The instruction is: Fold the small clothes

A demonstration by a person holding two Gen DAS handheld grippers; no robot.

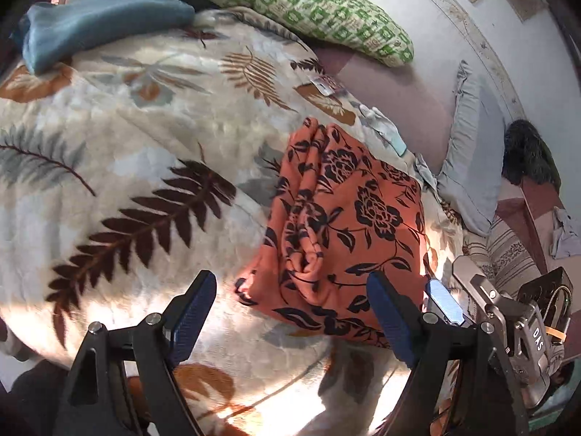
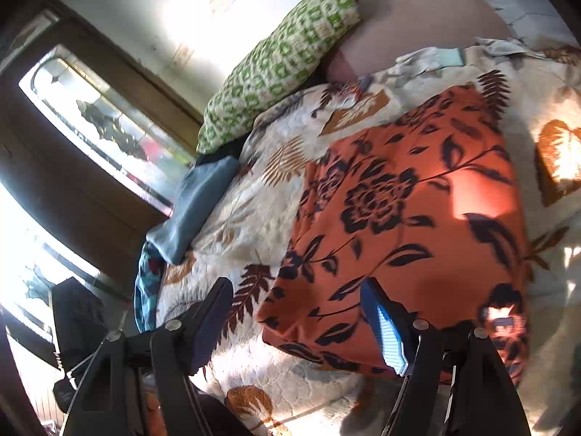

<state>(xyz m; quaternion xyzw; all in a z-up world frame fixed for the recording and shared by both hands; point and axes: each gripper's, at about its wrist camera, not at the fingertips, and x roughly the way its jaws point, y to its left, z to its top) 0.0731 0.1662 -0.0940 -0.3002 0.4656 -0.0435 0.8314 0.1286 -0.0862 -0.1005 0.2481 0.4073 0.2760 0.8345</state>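
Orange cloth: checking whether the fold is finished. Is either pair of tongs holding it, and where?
Nothing is held. The left tongs and right tongs stand open over the orange cloth.

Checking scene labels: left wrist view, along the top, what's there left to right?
Blue folded cloth → green patterned pillow → grey pillow → dark fuzzy thing. The orange floral garment lies lower on the leaf-print blanket.

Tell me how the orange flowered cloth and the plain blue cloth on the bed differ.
The orange cloth carries a black flower and leaf print; the blue cloth is plain. The orange cloth lies near both open grippers, in the middle of the blanket; the blue cloth lies at the blanket's far edge, beside the green patterned pillow. The orange cloth looks larger. Both rest on the leaf-print blanket, and neither is held.
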